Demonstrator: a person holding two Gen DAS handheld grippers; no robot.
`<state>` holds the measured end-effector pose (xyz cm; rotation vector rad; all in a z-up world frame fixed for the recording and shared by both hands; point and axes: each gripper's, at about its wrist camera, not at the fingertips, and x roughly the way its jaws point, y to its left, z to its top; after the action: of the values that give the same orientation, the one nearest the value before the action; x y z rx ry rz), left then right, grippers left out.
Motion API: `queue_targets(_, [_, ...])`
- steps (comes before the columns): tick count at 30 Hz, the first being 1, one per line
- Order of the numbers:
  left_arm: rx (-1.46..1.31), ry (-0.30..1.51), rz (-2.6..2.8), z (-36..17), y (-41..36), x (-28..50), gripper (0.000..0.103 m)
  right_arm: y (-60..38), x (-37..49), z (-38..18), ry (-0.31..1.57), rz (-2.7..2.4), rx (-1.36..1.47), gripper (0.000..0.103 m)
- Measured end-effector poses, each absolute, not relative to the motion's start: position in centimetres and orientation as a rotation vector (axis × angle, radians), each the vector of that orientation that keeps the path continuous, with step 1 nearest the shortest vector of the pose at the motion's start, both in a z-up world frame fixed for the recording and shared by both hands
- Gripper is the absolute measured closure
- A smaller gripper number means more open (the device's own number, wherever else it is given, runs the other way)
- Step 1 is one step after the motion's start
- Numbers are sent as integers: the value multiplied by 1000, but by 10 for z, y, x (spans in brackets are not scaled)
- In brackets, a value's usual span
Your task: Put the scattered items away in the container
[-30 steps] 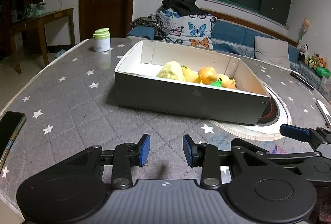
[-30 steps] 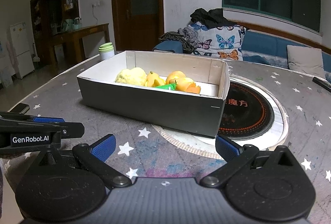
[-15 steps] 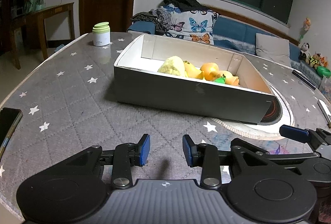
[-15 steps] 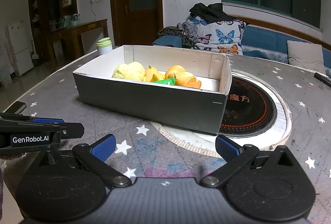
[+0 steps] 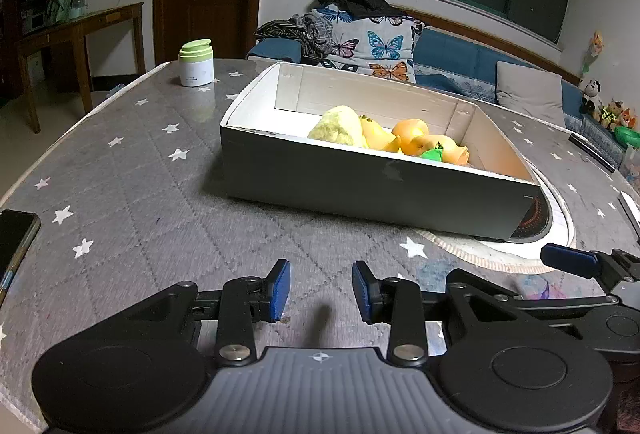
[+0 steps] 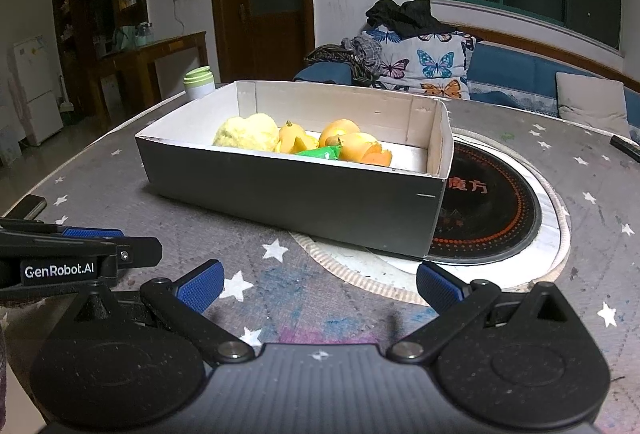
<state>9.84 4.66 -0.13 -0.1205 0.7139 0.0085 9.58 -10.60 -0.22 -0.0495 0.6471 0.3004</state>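
Note:
A grey cardboard box (image 5: 360,189) with white inner walls stands on the star-patterned table; it also shows in the right wrist view (image 6: 304,193). Inside lie a pale yellow lumpy toy (image 5: 340,125), orange and yellow toy fruits (image 5: 416,139) and a green piece (image 6: 320,153). My left gripper (image 5: 320,290) is empty, its blue pads a narrow gap apart, low over the cloth in front of the box. My right gripper (image 6: 318,286) is wide open and empty, in front of the box's right corner.
A white jar with a green lid (image 5: 196,63) stands at the table's far left. A dark phone (image 5: 16,234) lies at the left edge. A round black hotplate (image 6: 492,205) sits under the box's right end. A sofa with cushions is behind.
Both grippers have risen and tilted a little, so the box sits lower in each view. Neither gripper's opening has changed.

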Motion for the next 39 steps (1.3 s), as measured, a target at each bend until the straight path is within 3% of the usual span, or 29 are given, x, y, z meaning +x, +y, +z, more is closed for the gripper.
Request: queue_targets(39, [-35, 756, 1, -2, 42, 132, 66, -104, 123, -10, 689, 278, -31, 0])
